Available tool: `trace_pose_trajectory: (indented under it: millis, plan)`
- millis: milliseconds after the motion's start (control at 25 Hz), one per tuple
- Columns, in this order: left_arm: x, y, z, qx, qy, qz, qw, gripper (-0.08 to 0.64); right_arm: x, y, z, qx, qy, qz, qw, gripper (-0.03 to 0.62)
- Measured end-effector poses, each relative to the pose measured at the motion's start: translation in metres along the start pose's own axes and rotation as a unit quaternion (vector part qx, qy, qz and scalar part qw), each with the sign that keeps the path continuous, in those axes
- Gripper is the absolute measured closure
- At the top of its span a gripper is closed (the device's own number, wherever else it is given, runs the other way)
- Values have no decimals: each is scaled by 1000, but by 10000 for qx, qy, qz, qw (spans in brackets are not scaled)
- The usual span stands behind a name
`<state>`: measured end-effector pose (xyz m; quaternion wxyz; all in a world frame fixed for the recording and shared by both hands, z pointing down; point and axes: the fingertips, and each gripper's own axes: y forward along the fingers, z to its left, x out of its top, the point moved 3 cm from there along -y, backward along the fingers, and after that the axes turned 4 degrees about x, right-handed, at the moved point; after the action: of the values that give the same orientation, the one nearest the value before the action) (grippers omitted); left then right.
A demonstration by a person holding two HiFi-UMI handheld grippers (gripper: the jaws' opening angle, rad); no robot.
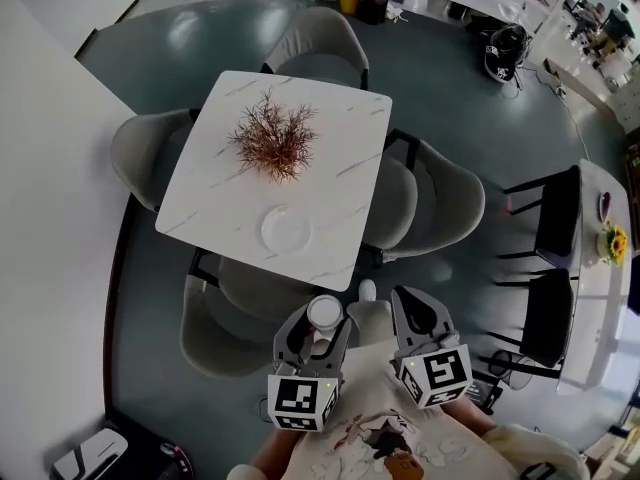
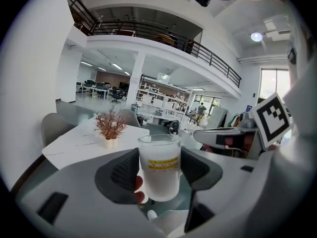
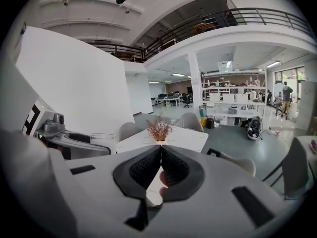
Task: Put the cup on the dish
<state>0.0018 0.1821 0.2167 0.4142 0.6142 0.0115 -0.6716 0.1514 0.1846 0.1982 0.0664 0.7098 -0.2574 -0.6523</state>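
Both ribbed pads [image 2: 124, 170] of my left gripper [image 2: 158, 165] press on the sides of a frosted glass cup [image 2: 159, 182], one pad on each flank, so the jaws stand about a cup's width apart and hold it upright. A yellow band runs round the cup's middle, and its rim rises above the pad tops. On my right gripper [image 3: 161, 155] the two dark pads meet at their tips with nothing between them. From the head view I see the two grippers side by side close to my body, each carrying its marker cube [image 1: 302, 400], the left one with the cup's round mouth facing up. The cup sits off the table, short of its near edge and over the seat of a grey chair [image 1: 250, 303] tucked under that side. Further out, the white dish [image 1: 287, 228] lies flat on the white marble table [image 1: 210, 183], close to the near edge and well apart from the cup. Beyond the dish, a dried reddish-brown plant [image 1: 273, 140] stands near the table's middle. More grey chairs ring the table on the grey floor [image 1: 440, 98].
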Motion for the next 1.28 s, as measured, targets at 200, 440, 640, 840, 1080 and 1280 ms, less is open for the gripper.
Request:
trace_pose_trajectory:
  millis: [200, 440, 640, 840, 1080, 1280]
  plan:
    - [27, 40, -4, 445, -210, -123, 9987, 295, 20, 30, -41, 395, -66, 97, 9992, 588]
    - [37, 75, 1, 930, -375, -163, 9948, 295, 21, 62, -76, 774, -77, 264, 9966, 588]
    - [41, 80, 6, 1243, -508, -129, 9909, 295, 20, 82, -83, 1058, -95, 504, 9931, 587]
    - [42, 83, 20, 1337, -511, -151, 9896, 296, 31, 101, -73, 1216, -222, 423, 9914, 588]
    - [40, 86, 41, 1400, -451, -156, 9890, 296, 38, 119, -61, 1258, -296, 395, 9908, 587]
    - [43, 85, 62, 1487, -427, -122, 9879, 296, 35, 138, -44, 1357, -313, 513, 9889, 588]
